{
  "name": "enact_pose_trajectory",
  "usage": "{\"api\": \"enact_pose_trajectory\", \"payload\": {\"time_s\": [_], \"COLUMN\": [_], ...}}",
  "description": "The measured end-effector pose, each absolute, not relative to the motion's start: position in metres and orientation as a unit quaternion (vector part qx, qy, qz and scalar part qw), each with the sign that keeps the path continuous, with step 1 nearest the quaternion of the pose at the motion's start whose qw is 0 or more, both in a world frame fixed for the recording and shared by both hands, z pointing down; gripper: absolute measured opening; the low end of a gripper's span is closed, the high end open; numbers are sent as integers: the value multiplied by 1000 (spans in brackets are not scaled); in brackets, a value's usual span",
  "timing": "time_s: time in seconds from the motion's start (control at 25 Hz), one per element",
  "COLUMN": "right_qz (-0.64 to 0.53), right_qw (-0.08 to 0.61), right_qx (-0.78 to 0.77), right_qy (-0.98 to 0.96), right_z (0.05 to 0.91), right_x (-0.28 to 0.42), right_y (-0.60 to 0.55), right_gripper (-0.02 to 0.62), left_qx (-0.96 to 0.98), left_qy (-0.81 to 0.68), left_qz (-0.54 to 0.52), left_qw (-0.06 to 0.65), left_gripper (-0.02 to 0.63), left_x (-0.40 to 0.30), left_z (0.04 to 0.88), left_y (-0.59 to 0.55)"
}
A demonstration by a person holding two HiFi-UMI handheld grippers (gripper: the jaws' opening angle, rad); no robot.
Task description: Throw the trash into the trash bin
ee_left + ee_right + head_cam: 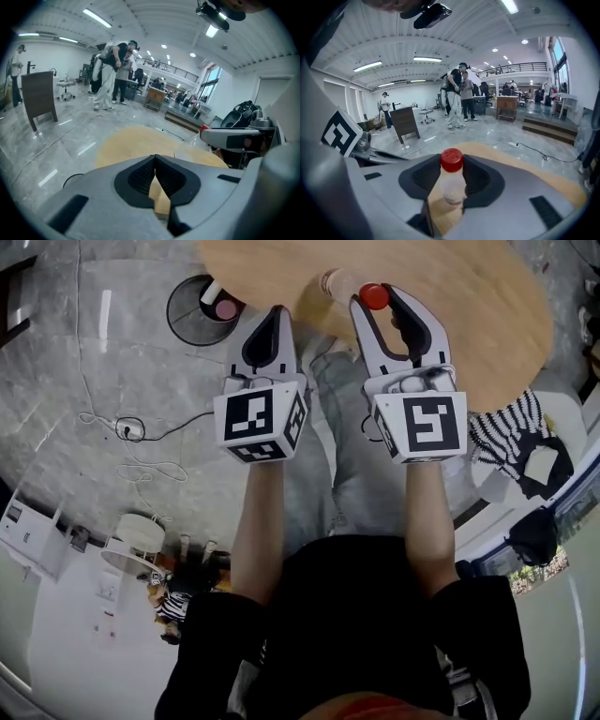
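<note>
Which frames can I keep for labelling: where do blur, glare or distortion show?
Head view: sharp, fisheye bends the round wooden table; glare streaks the grey marble floor. Left gripper view: shut fingers blurred, corners vignetted. Right gripper view: clear red-capped plastic bottle slightly soft.

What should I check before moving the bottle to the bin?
1. Right gripper shut on bottle: ok.
2. Red cap on: ok.
3. Left gripper shut, holding nothing: ok.
4. Trash bin in view on the floor, open top, beside the table: ok.
5. Bottle above the bin: not ok, it is over the table.
6. Bottle lifted off the tabletop: cannot tell.
</note>
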State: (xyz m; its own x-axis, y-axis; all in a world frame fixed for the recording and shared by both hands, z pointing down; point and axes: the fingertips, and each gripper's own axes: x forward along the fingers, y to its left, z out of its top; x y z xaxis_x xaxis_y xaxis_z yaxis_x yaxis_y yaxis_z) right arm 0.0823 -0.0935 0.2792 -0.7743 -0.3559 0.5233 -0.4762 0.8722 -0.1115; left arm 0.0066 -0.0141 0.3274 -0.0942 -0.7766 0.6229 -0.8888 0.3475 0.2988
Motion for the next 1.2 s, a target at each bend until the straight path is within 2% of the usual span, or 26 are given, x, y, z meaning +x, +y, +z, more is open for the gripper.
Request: {"api": "enact_pose_trajectory", "payload": {"time_s": [0.64,1.0,1.2], "right_qz": [98,84,85], "right_qw": [283,326,346], "right_qx": [42,-29,-48], "right_qy": [-953,-941,-933], "right_z": [307,369,398], "right_x": [-106,-176,-176], "right_y": [28,92,97], "right_gripper": [140,140,140], "left_qx": [434,384,361], "left_qy": [-814,-824,-829], "left_qz": [29,2,-11], "left_qw": [386,418,426], "left_gripper": [8,8,8], "left_x": [-153,-205,-209], "left_z": [348,402,424], "left_y": [119,182,187]}}
